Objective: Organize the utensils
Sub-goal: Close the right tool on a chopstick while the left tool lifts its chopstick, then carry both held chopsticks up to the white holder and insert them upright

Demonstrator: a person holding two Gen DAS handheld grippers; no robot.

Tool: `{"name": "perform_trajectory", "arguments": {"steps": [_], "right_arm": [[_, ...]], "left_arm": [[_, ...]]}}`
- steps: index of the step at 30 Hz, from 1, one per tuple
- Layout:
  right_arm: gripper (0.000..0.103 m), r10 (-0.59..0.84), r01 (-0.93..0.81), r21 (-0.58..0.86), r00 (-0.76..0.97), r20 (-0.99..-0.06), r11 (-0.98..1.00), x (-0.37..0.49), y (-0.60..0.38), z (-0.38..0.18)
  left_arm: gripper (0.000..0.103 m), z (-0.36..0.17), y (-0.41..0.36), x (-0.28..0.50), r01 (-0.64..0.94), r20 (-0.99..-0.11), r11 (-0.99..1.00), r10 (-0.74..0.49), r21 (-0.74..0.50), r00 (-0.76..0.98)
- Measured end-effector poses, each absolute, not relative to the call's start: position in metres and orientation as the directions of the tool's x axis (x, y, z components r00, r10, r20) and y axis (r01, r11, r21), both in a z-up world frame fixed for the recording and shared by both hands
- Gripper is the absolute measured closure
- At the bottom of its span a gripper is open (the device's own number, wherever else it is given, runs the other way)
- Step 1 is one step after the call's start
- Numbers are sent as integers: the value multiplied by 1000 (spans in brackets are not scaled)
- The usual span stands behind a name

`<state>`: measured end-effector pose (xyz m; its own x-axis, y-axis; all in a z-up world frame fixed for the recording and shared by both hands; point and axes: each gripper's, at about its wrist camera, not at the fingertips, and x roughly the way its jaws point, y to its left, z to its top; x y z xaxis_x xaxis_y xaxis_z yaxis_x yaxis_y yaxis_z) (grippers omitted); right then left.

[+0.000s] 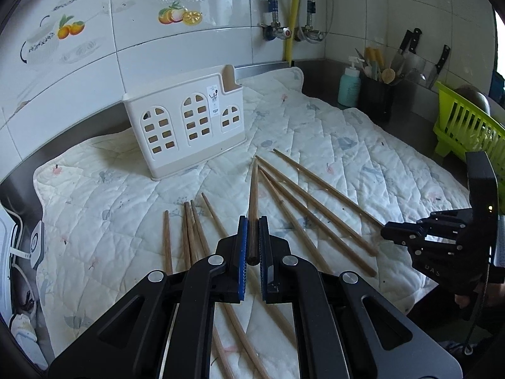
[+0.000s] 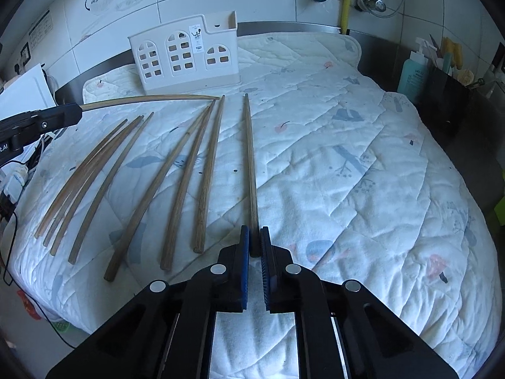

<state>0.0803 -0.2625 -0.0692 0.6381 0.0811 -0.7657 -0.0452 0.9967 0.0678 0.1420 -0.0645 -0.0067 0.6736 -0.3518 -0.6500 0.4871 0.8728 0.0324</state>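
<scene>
both grippers pinch one chopstick each: left gripper [image 1: 252, 237] its chopstick [image 1: 253, 195], right gripper [image 2: 255, 240] another chopstick [image 2: 250, 158]

1. The chopsticks [image 2: 202, 177] are brown wood with fine lengthwise grain.
2. The utensil holder [image 1: 186, 126], upper centre, is cream with arched window cut-outs.
3. The quilted mat [image 2: 347, 158] is white, printed with pale blue leaves and pink cherries.
4. The dish rack [image 1: 467, 126], right edge, is lime green.
5. The wall tiles [image 1: 94, 15] are white with orange fruit decals.
6. The gripper pads [image 2: 244, 268] are blue on black.
</scene>
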Motion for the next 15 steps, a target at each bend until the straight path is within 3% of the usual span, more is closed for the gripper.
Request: {"name": "perform_trajectory", "arguments": {"steps": [15], "right_arm": [[96, 56, -95, -33, 795, -604, 995, 79, -281, 32]], "left_arm": [[98, 32, -54, 149, 466, -616, 885, -363, 8, 699]]}}
